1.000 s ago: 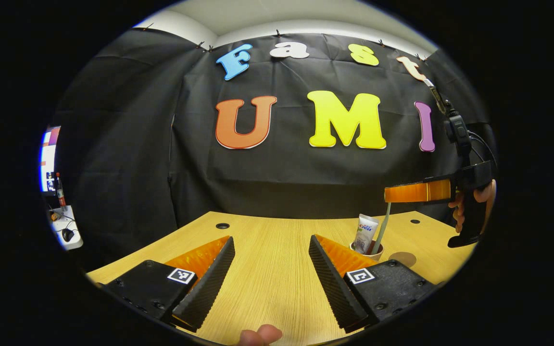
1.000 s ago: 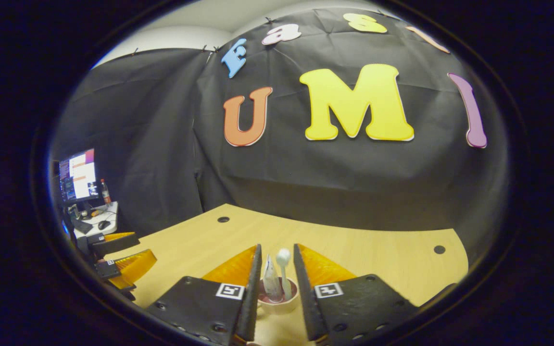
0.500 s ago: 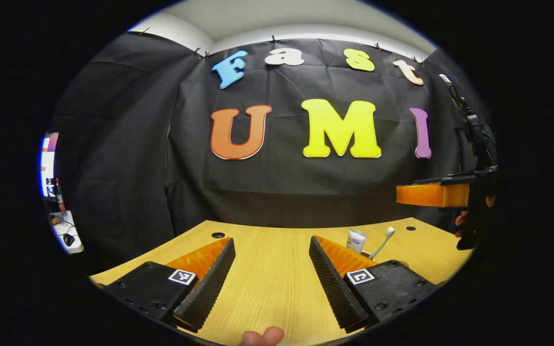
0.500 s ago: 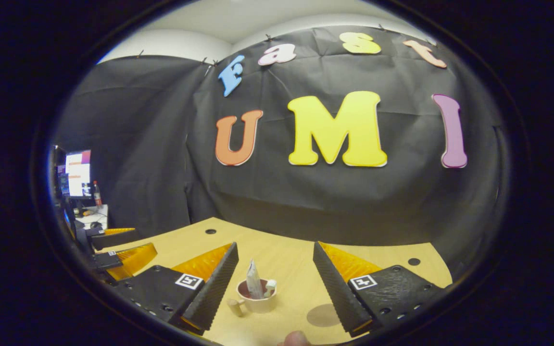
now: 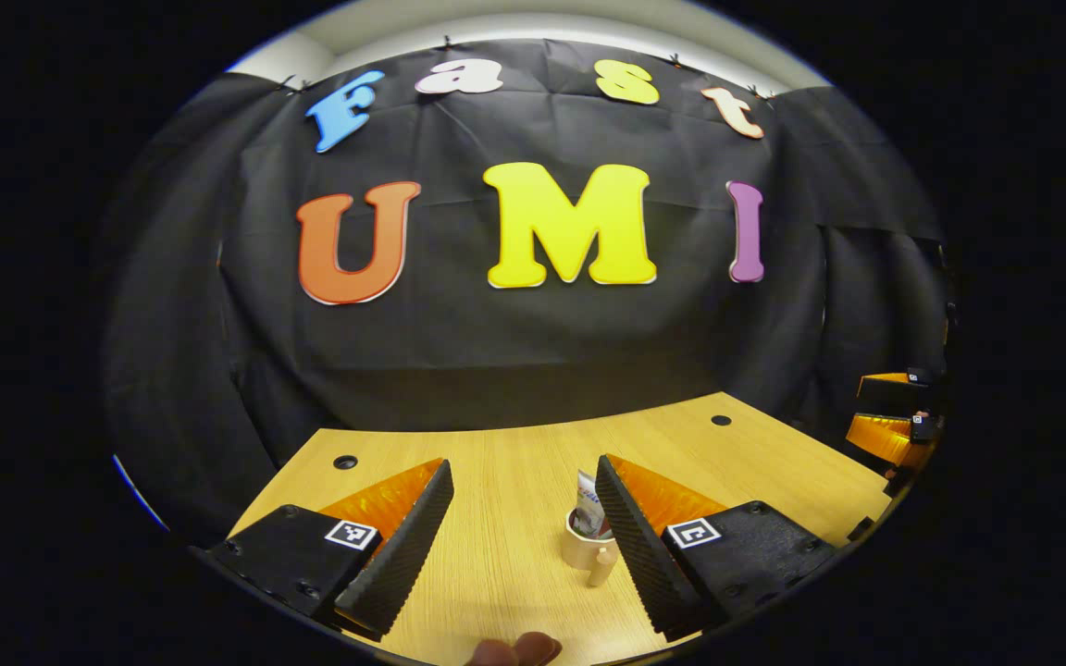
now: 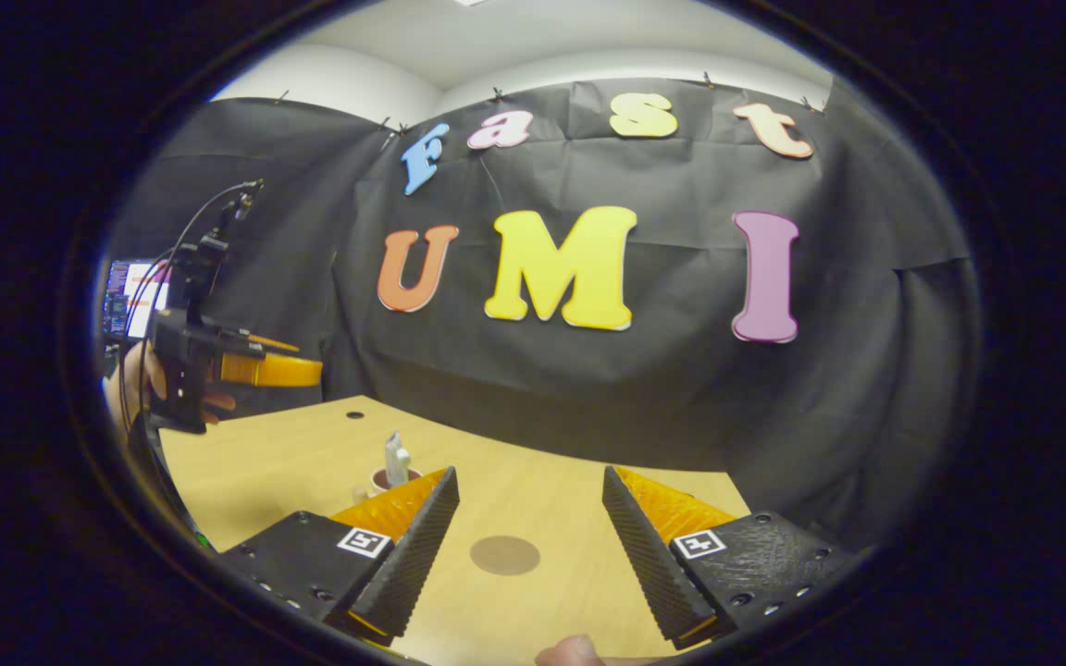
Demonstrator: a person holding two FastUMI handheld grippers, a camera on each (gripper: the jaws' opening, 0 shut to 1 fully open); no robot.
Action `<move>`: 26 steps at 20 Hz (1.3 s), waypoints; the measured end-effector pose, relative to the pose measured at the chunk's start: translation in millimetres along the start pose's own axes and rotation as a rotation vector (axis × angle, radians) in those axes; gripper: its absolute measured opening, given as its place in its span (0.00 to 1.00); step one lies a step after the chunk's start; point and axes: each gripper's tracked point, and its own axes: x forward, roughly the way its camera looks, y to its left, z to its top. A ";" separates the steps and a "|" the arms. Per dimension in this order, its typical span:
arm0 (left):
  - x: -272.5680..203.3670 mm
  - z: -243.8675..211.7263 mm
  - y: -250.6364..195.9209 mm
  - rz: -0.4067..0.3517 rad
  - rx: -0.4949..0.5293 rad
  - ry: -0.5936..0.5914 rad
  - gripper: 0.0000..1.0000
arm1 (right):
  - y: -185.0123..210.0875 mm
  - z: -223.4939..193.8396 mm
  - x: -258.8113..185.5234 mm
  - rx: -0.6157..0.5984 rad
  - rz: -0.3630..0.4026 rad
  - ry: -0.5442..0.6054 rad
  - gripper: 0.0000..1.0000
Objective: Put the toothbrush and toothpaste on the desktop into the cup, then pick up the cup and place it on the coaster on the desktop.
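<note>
Cup [image 5: 587, 548] with toothpaste [image 5: 588, 504] on desktop [image 5: 505, 546], coaster [image 6: 504, 555] apart

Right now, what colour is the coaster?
Brown. The coaster lies bare on the desk, best in the right gripper view.

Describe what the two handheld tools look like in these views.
Each tool has two wedge-shaped fingers with ribbed inner faces, on black bolted blocks bearing square black-and-white markers. Left tool; right tool. In the right gripper view, the left tool has a black handle, an upright mast and thin cables.

Wood-grain desktop [image 5: 505, 518] — matt cloth wall [image 5: 514, 342]
</note>
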 end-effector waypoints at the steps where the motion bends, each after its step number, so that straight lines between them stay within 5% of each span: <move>1: 4.7 9.0 -4.0 -0.021 0.039 0.025 0.98 | -18.8 -12.6 -9.4 0.010 -0.021 0.018 0.95; 7: 30.0 19.4 -35.4 -0.127 0.137 0.265 0.98 | -77.2 -115.1 -71.4 0.112 0.019 0.252 0.95; 14: 26.6 -90.7 -48.3 -0.190 0.134 0.820 0.99 | -95.6 -143.9 -97.7 0.206 0.045 0.281 0.95; 19: 27.8 -133.2 -51.1 -0.197 0.121 1.001 1.00 | -58.1 -170.4 -113.6 0.163 0.163 0.346 0.96; 26: 33.6 -175.2 -66.0 -0.207 0.105 1.127 1.00 | -51.7 -174.7 -116.1 0.165 0.162 0.348 0.96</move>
